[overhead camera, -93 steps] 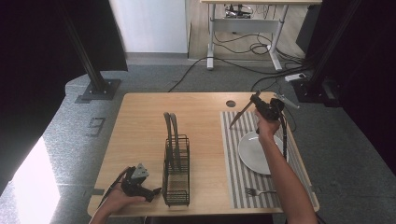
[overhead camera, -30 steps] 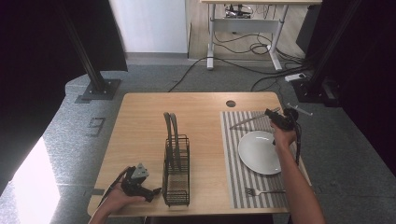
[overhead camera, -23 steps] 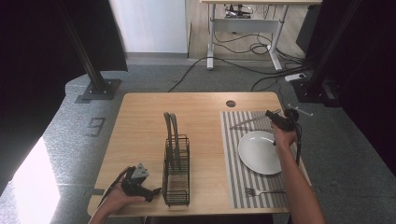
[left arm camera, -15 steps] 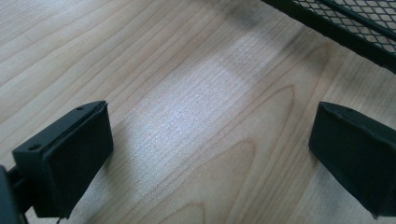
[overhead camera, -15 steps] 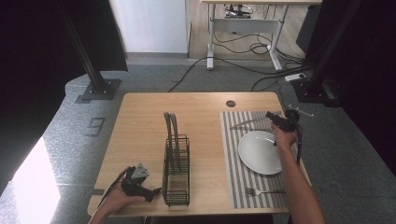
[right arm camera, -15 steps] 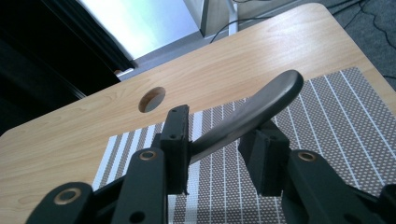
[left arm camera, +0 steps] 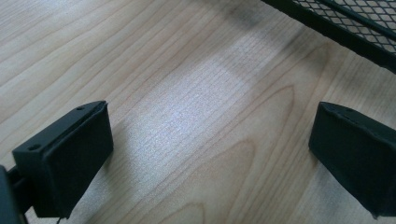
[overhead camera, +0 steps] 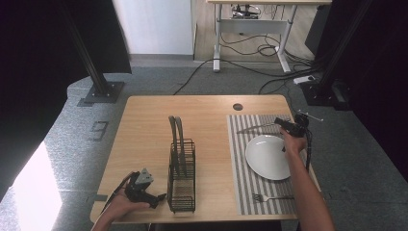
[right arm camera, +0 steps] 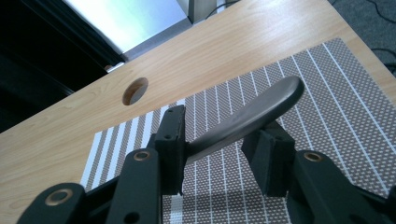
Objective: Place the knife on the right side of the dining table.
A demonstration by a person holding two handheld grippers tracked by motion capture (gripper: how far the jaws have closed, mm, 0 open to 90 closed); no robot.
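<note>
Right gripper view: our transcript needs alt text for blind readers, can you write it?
The right gripper has a dark knife between its jaws, which have just been opening, with a gap at the right pad. Beneath lies a striped placemat on a wooden table with a round hole.

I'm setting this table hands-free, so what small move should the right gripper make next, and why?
Probably draw the right gripper back off the knife: its fingers have just been opening, one already stands clear, and the knife seems laid on the striped placemat.
</note>
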